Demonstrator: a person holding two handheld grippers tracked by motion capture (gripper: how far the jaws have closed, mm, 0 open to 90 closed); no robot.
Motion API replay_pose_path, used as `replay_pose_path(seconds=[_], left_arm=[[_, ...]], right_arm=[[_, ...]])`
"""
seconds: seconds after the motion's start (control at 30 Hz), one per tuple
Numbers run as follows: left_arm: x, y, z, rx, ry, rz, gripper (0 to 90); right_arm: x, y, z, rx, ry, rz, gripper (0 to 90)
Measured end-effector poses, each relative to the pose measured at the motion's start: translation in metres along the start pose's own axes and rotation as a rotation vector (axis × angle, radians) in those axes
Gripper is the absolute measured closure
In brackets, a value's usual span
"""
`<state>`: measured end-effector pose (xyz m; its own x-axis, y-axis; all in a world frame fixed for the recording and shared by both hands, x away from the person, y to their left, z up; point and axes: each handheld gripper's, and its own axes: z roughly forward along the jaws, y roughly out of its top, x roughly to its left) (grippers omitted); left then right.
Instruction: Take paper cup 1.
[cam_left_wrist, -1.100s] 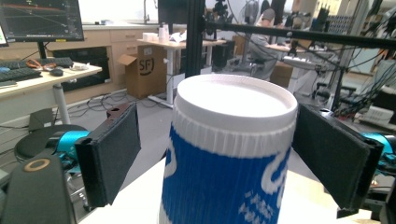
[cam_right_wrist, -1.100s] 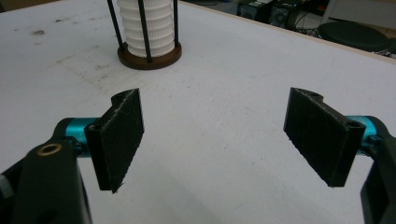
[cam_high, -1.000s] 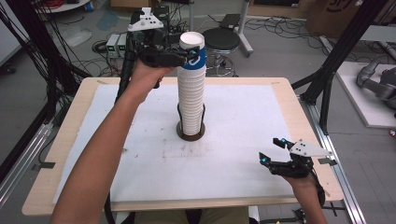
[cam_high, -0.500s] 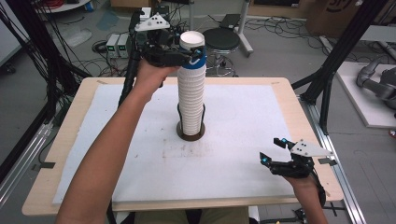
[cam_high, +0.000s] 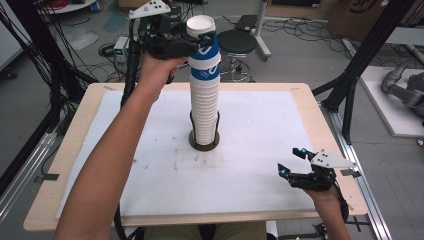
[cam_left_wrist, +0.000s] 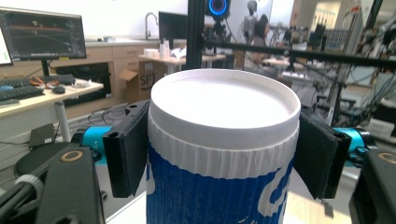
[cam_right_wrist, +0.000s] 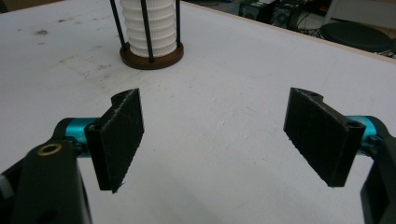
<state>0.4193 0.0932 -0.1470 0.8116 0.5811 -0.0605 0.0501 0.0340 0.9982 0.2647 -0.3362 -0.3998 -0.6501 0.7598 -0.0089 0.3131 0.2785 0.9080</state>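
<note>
A tall stack of white ribbed paper cups (cam_high: 205, 110) stands upside down in a round brown holder (cam_high: 204, 146) with black rods, mid-table. The top cup (cam_high: 205, 62), blue and white, sits a little raised above the rest. My left gripper (cam_high: 196, 44) is shut on it near its upturned base; its jaws have just been closing with this cup between them. In the left gripper view both black pads (cam_left_wrist: 127, 149) press the cup (cam_left_wrist: 224, 140). My right gripper (cam_high: 291, 161) rests open near the table's front right. In its own view the right gripper (cam_right_wrist: 217, 135) holds nothing and faces the stack (cam_right_wrist: 149, 23).
A white mat (cam_high: 260, 130) covers the wooden table. A black stool (cam_high: 237, 42) stands behind the far edge. Black frame posts (cam_high: 350, 90) rise at the table's right, with cables and a power strip on the floor at the back left.
The left gripper's jaws went from wide apart around the top cup to pressed on it, and hand and cup rose a little. The right gripper stayed put.
</note>
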Motion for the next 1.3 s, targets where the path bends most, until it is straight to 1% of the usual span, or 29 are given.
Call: replay_pose_path(seconds=[0.13, 0.3, 0.5, 0.67, 0.77, 0.83, 0.87, 0.97, 1.07, 1.17, 1.3], left_arm=[[-0.002, 0.009, -0.006, -0.027, -0.002, 0.012, 28.6], [-0.002, 0.017, -0.015, -0.063, -0.006, 0.010, 28.7], [-0.003, 0.027, -0.024, -0.085, 0.001, 0.020, 29.0], [0.000, 0.029, -0.038, -0.095, 0.011, 0.023, 29.1], [0.003, 0.027, -0.049, -0.099, 0.021, 0.024, 29.1], [0.005, 0.024, -0.058, -0.103, 0.030, 0.024, 29.1], [0.007, 0.022, -0.063, -0.104, 0.032, 0.023, 29.1], [0.011, 0.017, -0.077, -0.106, 0.043, 0.018, 29.1], [0.016, 0.009, -0.089, -0.099, 0.052, 0.016, 29.1], [0.018, 0.001, -0.099, -0.093, 0.046, 0.007, 29.1], [0.019, -0.012, -0.109, -0.064, 0.034, 0.011, 29.0]], right_arm=[[0.000, 0.000, 0.000, 0.000, -0.001, 0.003, 20.5], [0.000, 0.000, 0.001, -0.006, 0.000, -0.004, 20.5], [0.002, 0.001, 0.001, 0.001, 0.003, -0.001, 20.5], [0.002, 0.001, 0.000, -0.002, 0.002, -0.001, 20.5], [0.002, 0.001, 0.001, 0.000, 0.006, -0.001, 20.5], [0.003, 0.001, 0.002, 0.002, 0.016, -0.005, 23.3], [0.003, 0.001, 0.002, 0.002, 0.016, -0.005, 23.3], [0.003, 0.001, 0.002, 0.002, 0.017, -0.005, 23.2], [0.004, 0.001, 0.002, 0.003, 0.015, -0.003, 23.2], [0.005, 0.001, 0.003, 0.004, 0.018, -0.006, 23.2], [0.006, 0.002, 0.004, 0.008, 0.022, -0.009, 22.8]])
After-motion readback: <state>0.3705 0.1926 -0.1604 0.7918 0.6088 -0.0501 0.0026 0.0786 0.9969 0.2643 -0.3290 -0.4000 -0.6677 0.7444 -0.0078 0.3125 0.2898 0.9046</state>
